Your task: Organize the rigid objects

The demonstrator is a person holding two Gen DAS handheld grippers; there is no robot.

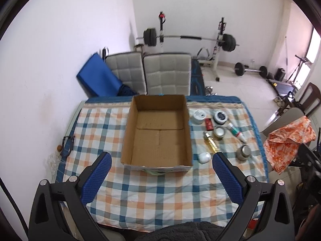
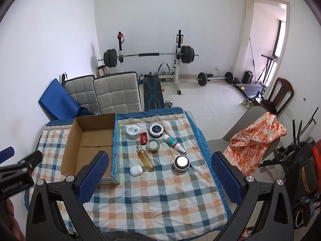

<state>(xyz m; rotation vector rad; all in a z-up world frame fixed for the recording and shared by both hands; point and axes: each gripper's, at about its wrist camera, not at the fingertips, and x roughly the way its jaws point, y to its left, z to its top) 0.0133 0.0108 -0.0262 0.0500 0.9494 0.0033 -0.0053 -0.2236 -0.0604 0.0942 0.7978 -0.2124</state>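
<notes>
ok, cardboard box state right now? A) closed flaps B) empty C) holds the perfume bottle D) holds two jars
B: the cardboard box shows only its bare bottom, and the perfume bottle and the white jar lie outside it on the checked cloth to its right.

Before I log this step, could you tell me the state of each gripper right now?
Left gripper: open, holding nothing, above the cardboard box.
Right gripper: open, holding nothing, above the items on the checked cloth.
</notes>
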